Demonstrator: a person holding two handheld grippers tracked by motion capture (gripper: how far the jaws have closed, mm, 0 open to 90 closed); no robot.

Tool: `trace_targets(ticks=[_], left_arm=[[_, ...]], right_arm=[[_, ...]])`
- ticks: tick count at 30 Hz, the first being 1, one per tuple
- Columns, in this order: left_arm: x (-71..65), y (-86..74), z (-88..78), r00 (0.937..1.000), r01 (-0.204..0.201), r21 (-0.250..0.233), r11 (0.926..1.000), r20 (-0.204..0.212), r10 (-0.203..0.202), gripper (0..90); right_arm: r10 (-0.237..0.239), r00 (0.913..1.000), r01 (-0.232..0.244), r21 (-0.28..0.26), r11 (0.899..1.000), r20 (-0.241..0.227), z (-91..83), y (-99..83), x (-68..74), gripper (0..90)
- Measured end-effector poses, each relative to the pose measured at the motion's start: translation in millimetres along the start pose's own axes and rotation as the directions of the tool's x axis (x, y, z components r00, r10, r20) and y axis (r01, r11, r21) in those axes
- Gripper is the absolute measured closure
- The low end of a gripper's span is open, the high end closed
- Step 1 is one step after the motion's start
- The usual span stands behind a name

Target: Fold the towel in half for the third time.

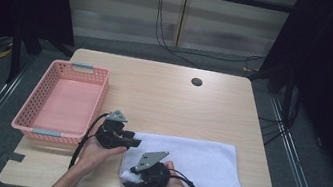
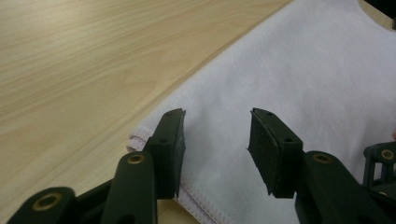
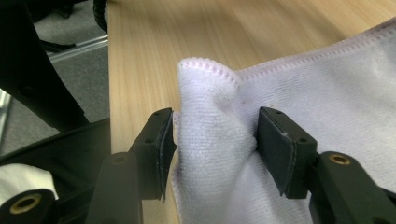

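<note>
A folded white towel (image 1: 199, 159) lies on the wooden table (image 1: 168, 99) toward its near right. My left gripper (image 1: 134, 142) hovers at the towel's far left corner. In the left gripper view its jaws (image 2: 217, 140) stand open over the towel (image 2: 303, 70), near its hemmed edge, and the pads touch no cloth. My right gripper (image 1: 130, 184) is at the towel's near left corner. In the right gripper view, a bunched-up fold of the towel (image 3: 336, 93) rises between its jaws (image 3: 215, 140), and both pads press on it.
A pink plastic basket (image 1: 20, 118) stands at the table's left side, close to my left hand. A round cable hole (image 1: 196, 82) sits near the far edge. Bare wood stretches beyond the towel. The table's near edge lies just under my right gripper.
</note>
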State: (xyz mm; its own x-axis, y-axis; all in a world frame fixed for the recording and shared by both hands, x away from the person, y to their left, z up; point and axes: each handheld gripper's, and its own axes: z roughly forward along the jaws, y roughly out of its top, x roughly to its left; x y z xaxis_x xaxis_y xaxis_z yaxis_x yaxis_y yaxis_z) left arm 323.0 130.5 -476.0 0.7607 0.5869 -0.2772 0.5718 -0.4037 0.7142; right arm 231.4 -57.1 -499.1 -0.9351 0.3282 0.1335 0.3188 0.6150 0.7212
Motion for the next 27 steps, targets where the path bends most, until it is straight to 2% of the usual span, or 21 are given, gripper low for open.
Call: trace_targets(ticks=[2, 3, 4, 5, 6, 8, 10, 11, 12, 13, 14, 17, 18, 19, 20, 22, 24, 26, 27], left_arm=[[2.8, 0.4, -1.2, 0.9998, 0.010, -0.011, 0.9999, -0.019, -0.010, 53.1], [4.7, 0.4, -1.7, 0.9990, 0.016, -0.014, 0.9998, -0.041, -0.017, 52.4], [6.2, 0.3, -1.2, 0.9986, 0.024, -0.019, 0.9995, -0.046, -0.025, 51.5], [8.8, 0.2, -0.1, 0.9977, 0.039, -0.025, 0.9989, -0.054, -0.041, 50.6], [10.6, 0.1, 0.9, 0.9972, 0.044, -0.022, 0.9988, -0.060, -0.045, 48.7], [18.6, 0.5, 4.4, 0.9941, 0.080, -0.039, 0.9961, -0.071, -0.082, 45.5], [25.1, 0.7, 7.7, 0.9910, 0.101, -0.033, 0.9944, -0.085, -0.103, 44.3], [27.3, 0.9, 9.6, 0.9892, 0.109, -0.021, 0.9939, -0.097, -0.110, 43.4], [29.7, 0.8, 10.8, 0.9892, 0.109, -0.008, 0.9940, -0.097, -0.110, 41.1], [30.9, 0.4, 12.0, 0.9884, 0.114, -0.010, 0.9934, -0.100, -0.114, 40.7], [31.0, 0.0, 13.0, 0.9887, 0.114, -0.010, 0.9934, -0.096, -0.114, 40.4], [27.8, -1.0, 20.0, 0.9936, 0.079, 0.028, 0.9965, -0.083, -0.076, 38.8], [26.8, -1.4, 22.4, 0.9944, 0.074, 0.038, 0.9965, -0.078, -0.071, 38.0], [25.2, -1.2, 23.5, 0.9957, 0.045, 0.043, 0.9980, -0.083, -0.042, 37.6], [23.6, -0.8, 24.7, 0.9963, 0.039, 0.043, 0.9983, -0.078, -0.036, 38.9], [22.0, -1.2, 25.9, 0.9985, 0.024, 0.044, 0.9988, -0.049, -0.022, 39.3], [18.6, -1.5, 26.9, 0.9989, -0.014, 0.053, 0.9985, -0.043, 0.016, 48.8], [17.2, -2.0, 27.4, 0.9997, -0.017, 0.060, 0.9980, -0.015, 0.018, 57.8], [16.1, -2.2, 27.8, 0.9998, -0.021, 0.067, 0.9975, 0.003, 0.021, 65.8]], right_arm=[[-0.038, 0.9990, 0.037, 0.009, 0.999, 0.022, 0.6, -0.1, 3.5, 46.5], [-0.035, 0.9991, 0.035, 0.009, 0.999, 0.024, 0.6, 0.0, 4.2, 46.5], [-0.060, 0.9977, 0.060, 0.009, 0.998, 0.031, 1.1, -0.3, 4.2, 46.5], [-0.059, 0.9976, 0.059, 0.012, 0.998, 0.035, 1.0, -0.2, 5.6, 46.5], [-0.089, 0.9947, 0.089, 0.019, 0.996, 0.052, 1.7, -0.2, 8.0, 46.5], [-0.126, 0.9894, 0.124, 0.030, 0.992, 0.072, 2.4, -0.4, 11.5, 46.5], [-0.122, 0.9900, 0.120, 0.029, 0.992, 0.071, 2.2, -0.7, 11.5, 47.0], [-0.119, 0.9900, 0.117, 0.031, 0.993, 0.076, 2.1, -0.6, 11.7, 50.0], [-0.117, 0.9891, 0.115, 0.029, 0.993, 0.090, 1.4, -0.4, 10.0, 60.8], [-0.115, 0.9881, 0.113, 0.020, 0.993, 0.102, 0.6, -0.8, 7.3, 63.8], [-0.106, 0.9903, 0.105, 0.015, 0.994, 0.090, 0.1, -1.1, 5.0, 64.1], [-0.102, 0.9896, 0.099, 0.028, 0.995, 0.102, 0.2, 0.8, 6.0, 66.8], [-0.073, 0.9930, 0.071, 0.026, 0.997, 0.093, -0.1, 1.9, 3.1, 69.8], [-0.052, 0.9950, 0.050, 0.023, 0.998, 0.086, -0.6, 1.7, 0.7, 71.2], [-0.034, 0.9967, 0.033, 0.013, 0.999, 0.074, -1.0, 1.2, -2.1, 71.5], [-0.023, 0.9972, 0.023, 0.005, 1.000, 0.071, -1.4, 0.1, -2.7, 72.8], [-0.014, 0.9971, 0.014, 0.003, 1.000, 0.075, -1.5, 0.3, -1.6, 74.0], [0.005, 0.9981, -0.005, 0.002, 1.000, 0.061, -2.6, 0.6, -3.8, 75.4], [0.011, 0.9985, -0.011, -0.003, 1.000, 0.054, -3.1, 0.2, -5.7, 75.6]])
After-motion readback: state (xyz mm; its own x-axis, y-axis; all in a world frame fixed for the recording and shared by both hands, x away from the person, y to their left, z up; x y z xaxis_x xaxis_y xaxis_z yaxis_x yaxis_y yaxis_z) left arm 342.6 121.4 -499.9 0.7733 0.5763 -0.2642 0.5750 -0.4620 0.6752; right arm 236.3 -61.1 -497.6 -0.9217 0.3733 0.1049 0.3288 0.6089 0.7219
